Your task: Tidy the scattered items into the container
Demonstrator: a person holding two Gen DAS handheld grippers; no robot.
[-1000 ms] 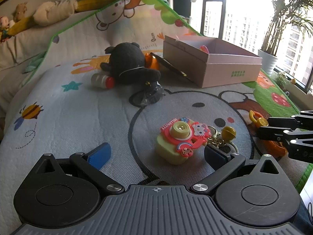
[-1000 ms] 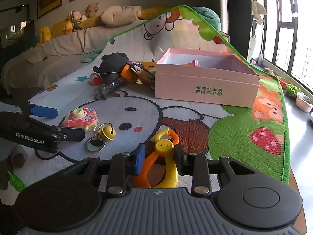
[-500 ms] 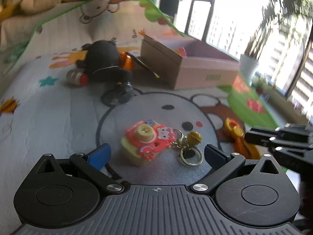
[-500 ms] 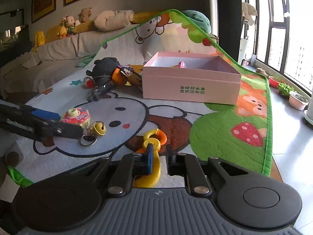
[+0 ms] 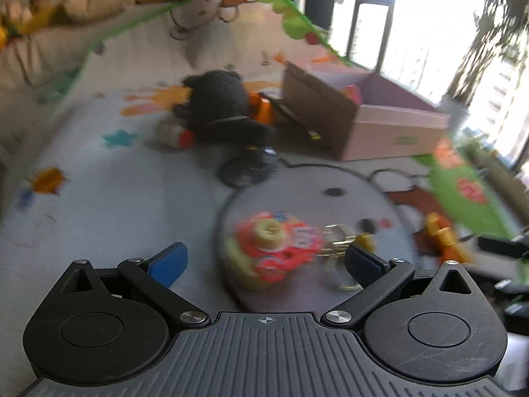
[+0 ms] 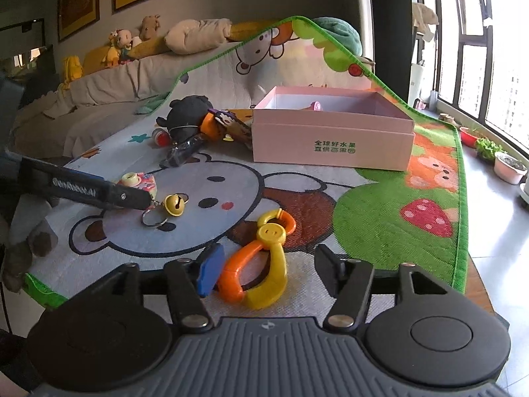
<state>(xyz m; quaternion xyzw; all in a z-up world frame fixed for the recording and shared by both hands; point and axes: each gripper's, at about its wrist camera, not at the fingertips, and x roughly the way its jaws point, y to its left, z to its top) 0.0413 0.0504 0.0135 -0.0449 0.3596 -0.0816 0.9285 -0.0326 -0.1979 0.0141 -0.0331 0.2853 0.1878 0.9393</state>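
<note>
A: Tidying has barely begun: 1 small item sits in the pink box (image 6: 330,142).
B: Right gripper (image 6: 267,264) is opening around the orange-yellow clip (image 6: 261,264); left gripper (image 5: 264,261) gapes over the toy camera (image 5: 274,251).

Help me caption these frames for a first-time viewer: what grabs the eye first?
The pink box at the back of the cartoon play mat stands out. Nearer, an orange-and-yellow clip toy lies between the right gripper's opening jaws. To its left, the left gripper is wide open around a toy camera.
</note>
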